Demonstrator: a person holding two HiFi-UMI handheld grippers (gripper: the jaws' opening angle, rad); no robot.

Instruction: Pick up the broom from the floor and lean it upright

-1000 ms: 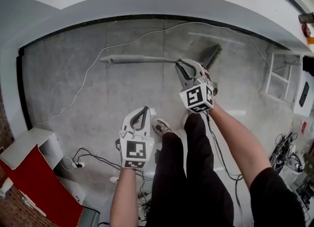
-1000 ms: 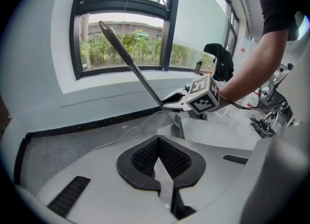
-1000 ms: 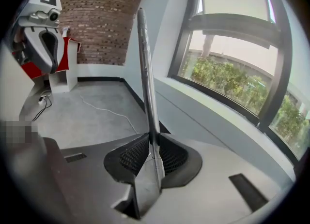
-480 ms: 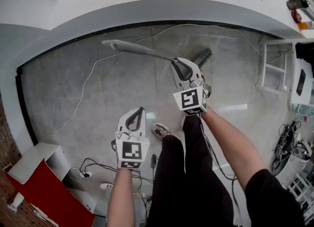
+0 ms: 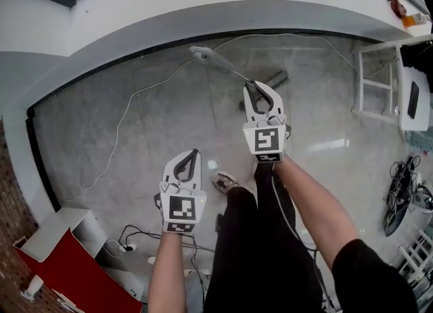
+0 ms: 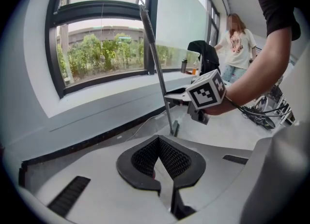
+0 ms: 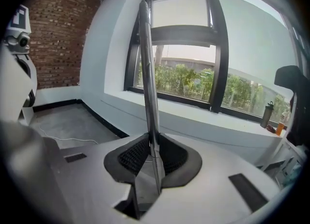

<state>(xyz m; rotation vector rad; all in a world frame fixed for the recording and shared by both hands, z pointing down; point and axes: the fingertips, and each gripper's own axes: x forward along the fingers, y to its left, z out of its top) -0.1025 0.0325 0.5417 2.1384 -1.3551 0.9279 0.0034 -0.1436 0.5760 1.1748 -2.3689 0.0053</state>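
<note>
The broom has swung upward, handle pinched in the right tongs; left tongs, pressed together, hang apart.

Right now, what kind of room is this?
Probably a workshop or lab: bare concrete floor, tangled cables lying about, a brick wall and a wide window.

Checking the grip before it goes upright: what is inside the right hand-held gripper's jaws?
The broom handle, clamped between the pads of the right hand-held gripper and extending toward the window. The brush end lies behind the gripper body, hidden in the right gripper view.
</note>
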